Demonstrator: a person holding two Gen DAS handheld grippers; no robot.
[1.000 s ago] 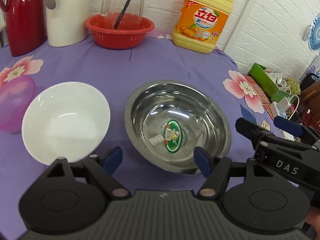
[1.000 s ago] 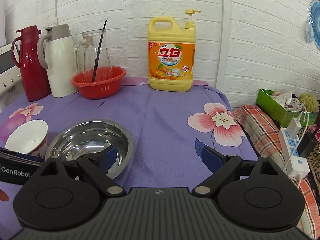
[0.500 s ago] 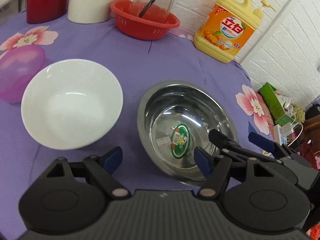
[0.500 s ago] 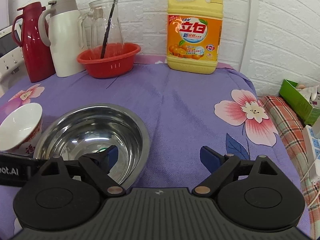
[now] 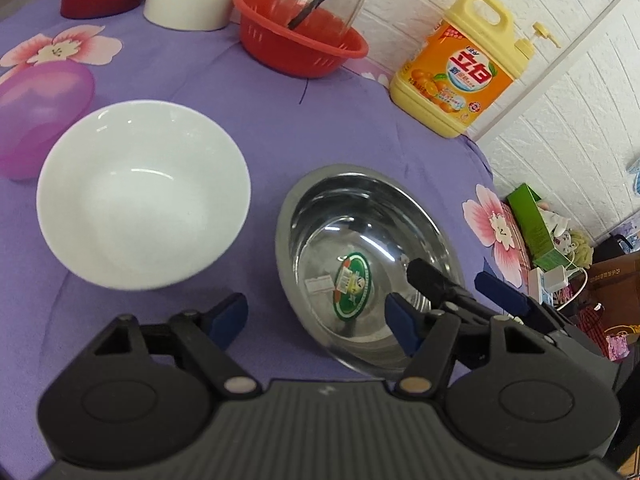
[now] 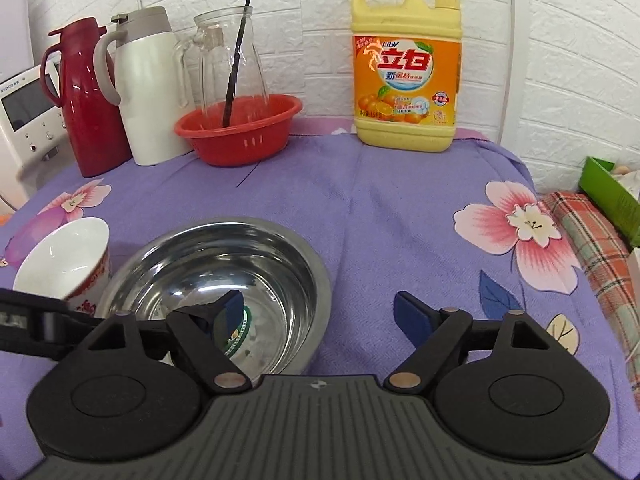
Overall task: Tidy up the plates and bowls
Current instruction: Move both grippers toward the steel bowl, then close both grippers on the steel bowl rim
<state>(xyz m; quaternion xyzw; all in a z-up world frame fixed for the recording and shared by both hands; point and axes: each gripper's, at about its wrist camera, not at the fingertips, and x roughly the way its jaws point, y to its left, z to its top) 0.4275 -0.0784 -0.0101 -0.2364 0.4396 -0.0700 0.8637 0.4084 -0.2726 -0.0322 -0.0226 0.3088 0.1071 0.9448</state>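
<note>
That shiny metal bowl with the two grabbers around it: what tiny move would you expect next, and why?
Probably the right gripper closes on the steel bowl's near right rim. Its jaws are open and straddle that rim, one finger inside the bowl, one outside. The left gripper is open too and holds nothing. The white bowl sits apart, beside it.

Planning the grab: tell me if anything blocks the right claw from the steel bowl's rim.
Nothing visible does. The right claw is open and straddles the near right rim of the steel bowl, one finger inside, one outside.
</note>
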